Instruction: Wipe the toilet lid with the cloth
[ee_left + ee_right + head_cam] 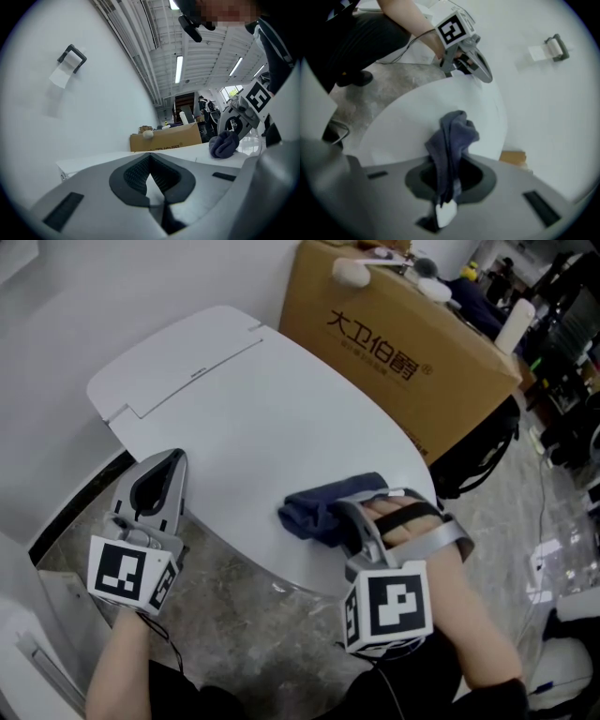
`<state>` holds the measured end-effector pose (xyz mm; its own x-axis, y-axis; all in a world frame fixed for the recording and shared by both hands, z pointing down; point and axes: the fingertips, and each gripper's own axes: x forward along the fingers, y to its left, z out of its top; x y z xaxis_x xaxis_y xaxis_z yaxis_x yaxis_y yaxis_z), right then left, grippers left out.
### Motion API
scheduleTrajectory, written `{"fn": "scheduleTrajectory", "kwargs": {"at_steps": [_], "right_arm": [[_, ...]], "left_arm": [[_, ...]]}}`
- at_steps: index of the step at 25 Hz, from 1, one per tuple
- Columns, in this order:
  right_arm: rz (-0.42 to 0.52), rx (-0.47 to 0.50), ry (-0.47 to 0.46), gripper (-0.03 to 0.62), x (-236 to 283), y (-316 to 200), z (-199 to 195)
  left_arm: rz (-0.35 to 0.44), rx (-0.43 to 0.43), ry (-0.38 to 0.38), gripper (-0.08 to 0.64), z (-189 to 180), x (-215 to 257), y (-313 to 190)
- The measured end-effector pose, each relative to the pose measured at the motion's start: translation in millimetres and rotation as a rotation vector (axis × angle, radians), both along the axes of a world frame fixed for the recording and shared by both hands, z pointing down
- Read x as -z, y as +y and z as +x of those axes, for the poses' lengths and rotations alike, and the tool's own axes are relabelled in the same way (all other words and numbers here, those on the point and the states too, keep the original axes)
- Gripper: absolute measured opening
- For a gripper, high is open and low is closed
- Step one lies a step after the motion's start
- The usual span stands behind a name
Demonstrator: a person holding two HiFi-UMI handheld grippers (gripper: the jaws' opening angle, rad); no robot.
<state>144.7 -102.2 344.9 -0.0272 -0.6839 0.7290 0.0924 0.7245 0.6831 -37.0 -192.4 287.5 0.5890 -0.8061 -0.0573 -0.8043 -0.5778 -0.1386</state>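
The white toilet lid (262,418) lies closed and fills the middle of the head view. A dark blue cloth (314,507) is bunched on the lid near its front right rim. My right gripper (354,505) is shut on the cloth, which hangs out past the jaws (452,136) over the lid (417,117). My left gripper (176,457) is shut with nothing in it; its tip is at the lid's left edge, well apart from the cloth. In the left gripper view the closed jaws (150,157) point across the lid (187,152) toward the cloth (224,143).
A brown cardboard box (394,343) stands right behind the lid on the right, with a black bag (478,451) beside it. A toilet paper holder (70,61) hangs on the white wall. Grey marbled floor (253,634) lies below the lid's front rim.
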Motion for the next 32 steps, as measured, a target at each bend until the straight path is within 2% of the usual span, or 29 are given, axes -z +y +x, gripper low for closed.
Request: {"fn": "scheduleTrajectory", "kwargs": {"at_steps": [4, 14, 17, 19, 22, 27, 32], "right_arm": [[-0.002, -0.002, -0.003, 0.065, -1, 13, 1], [-0.018, 0.001, -0.004, 0.066, -2, 29, 0], [-0.044, 0.010, -0.034, 0.066, -2, 32, 1], [-0.038, 0.008, -0.068, 0.066, 8, 26, 4], [0.037, -0.008, -0.093, 0.066, 38, -2, 11], [0.151, -0.040, -0.080, 0.066, 81, -79, 28], [0.160, -0.071, -0.057, 0.066, 84, -160, 44]], "left_arm": [[-0.023, -0.011, -0.013, 0.011, 1, 0, 5], [-0.008, -0.010, -0.034, 0.011, 1, 5, 9], [-0.011, -0.003, -0.043, 0.011, -2, 3, 12], [-0.015, -0.001, -0.020, 0.011, -3, 6, 12], [0.002, -0.020, 0.000, 0.011, 5, 16, 15], [0.052, -0.047, -0.062, 0.011, 20, 22, 25], [0.005, -0.048, -0.049, 0.011, 24, 16, 26]]}}
